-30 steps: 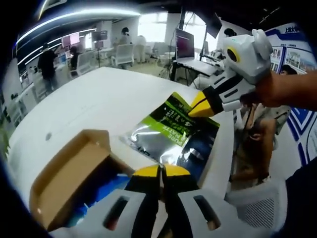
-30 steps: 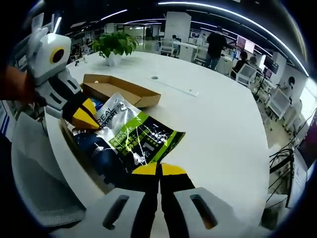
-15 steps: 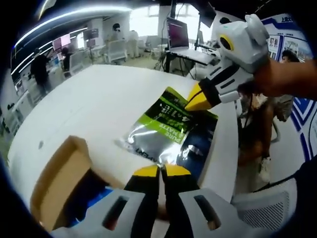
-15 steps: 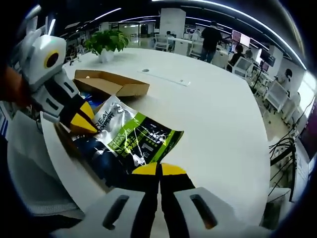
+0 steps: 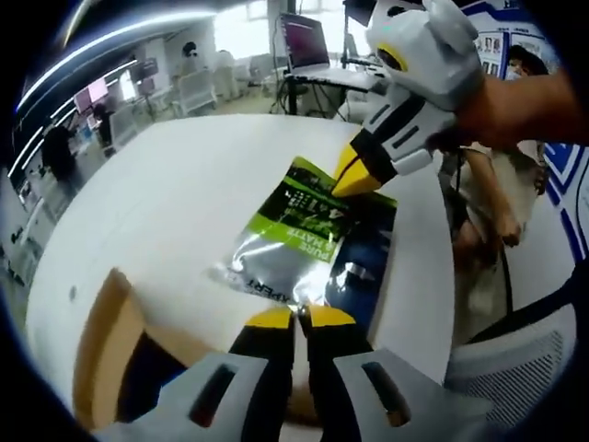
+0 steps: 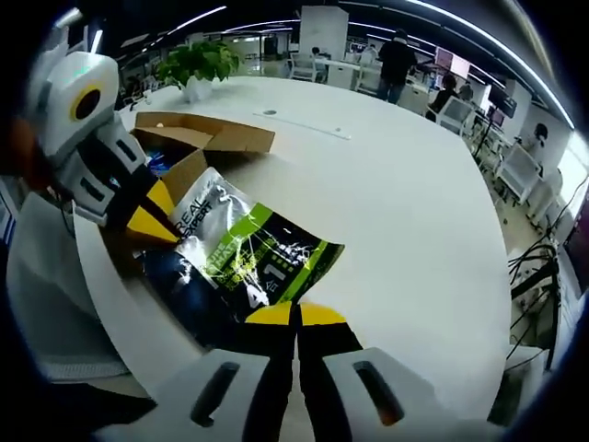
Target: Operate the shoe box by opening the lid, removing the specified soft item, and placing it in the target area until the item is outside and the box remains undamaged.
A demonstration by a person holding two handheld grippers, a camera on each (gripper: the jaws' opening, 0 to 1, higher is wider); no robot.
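Change since earlier frames: pouch carried clear of the shoe box; the box now sits farther toward the lower left of the left gripper view.
Left gripper (image 5: 296, 318): jaws clenched on the pouch's near edge, bottom centre of its view.
Right gripper (image 6: 296, 313): jaws clenched on the opposite edge.
Foil pouch (image 6: 248, 258): mid-frame, spanning both grippers just above the white table (image 6: 414, 212).
Handling (judged): light, limp, slippery film; hold by the sealed edges.
Long axis: gripper to gripper, green end toward the right gripper.
Shoe box (image 6: 198, 138): open, upper left, behind the pouch.
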